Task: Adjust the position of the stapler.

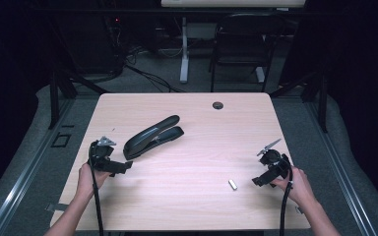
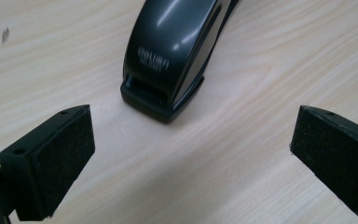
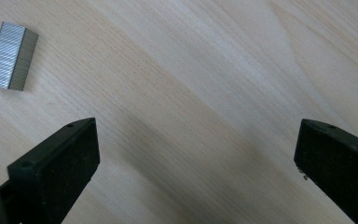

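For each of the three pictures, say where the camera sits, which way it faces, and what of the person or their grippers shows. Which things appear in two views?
High view: above the person's side, facing forward and down on the table; forearms, hands and both grippers show.
Left gripper view: on the left gripper, facing the black stapler; open jaws show.
Right gripper view: on the right gripper, facing the tabletop and staple strip; open jaws show.
Shared: stapler and staple strip also show from above.

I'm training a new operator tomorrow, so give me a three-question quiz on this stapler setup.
1. True or false: the left gripper is clamped on the black stapler.
2. Which gripper is nearer the staple strip: (A) left, (B) right?
3. Fill in: both grippers' jaws stand ____.

Key:
1. False; in the left gripper view its jaws stand wide apart, short of the stapler's end.
2. B.
3. Open.
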`<state>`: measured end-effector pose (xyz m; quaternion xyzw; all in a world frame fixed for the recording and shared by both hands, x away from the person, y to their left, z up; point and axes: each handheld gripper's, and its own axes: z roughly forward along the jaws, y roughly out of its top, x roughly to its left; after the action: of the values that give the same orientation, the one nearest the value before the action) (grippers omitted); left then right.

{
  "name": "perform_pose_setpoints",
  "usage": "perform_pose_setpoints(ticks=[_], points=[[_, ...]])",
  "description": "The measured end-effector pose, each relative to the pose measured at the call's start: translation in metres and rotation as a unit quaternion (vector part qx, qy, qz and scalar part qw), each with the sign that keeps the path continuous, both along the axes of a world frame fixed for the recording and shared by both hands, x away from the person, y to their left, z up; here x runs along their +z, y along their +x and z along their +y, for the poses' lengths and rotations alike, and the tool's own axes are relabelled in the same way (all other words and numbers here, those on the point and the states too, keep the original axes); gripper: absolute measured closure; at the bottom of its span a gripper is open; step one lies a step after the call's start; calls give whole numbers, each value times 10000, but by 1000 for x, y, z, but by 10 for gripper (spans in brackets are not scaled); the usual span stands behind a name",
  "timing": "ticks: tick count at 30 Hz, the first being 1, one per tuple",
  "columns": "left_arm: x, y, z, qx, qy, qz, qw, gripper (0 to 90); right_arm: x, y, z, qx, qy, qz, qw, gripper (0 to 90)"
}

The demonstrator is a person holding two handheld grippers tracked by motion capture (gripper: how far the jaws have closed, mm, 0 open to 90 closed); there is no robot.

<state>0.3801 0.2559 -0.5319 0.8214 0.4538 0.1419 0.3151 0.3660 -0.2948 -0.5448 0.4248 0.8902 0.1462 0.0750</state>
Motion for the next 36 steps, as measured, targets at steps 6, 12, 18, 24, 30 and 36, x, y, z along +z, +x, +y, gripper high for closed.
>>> perform_pose_setpoints(ticks=[6,12,18,24,30,36], points=[[11,12,-12,-205,-124,-153,9996,0,-4,-2,1,-163,222,-85,9996,0],[14,28,-23,-437,-111,-107,9989,0,-1,-1,-1,39,-16,52,10000,0],[15,42,-30,-555,17,-1,9985,0,-1,-3,-4,8,-21,81,10000,0],[16,53,-36,-582,64,-76,9983,0,-5,-6,-3,-151,206,-21,9997,0],[15,67,-38,-556,1,-63,9984,0,-1,-5,-2,34,-26,31,10000,0],[14,75,-42,-436,92,-162,9989,0,0,-5,-3,53,-48,28,10000,0]])
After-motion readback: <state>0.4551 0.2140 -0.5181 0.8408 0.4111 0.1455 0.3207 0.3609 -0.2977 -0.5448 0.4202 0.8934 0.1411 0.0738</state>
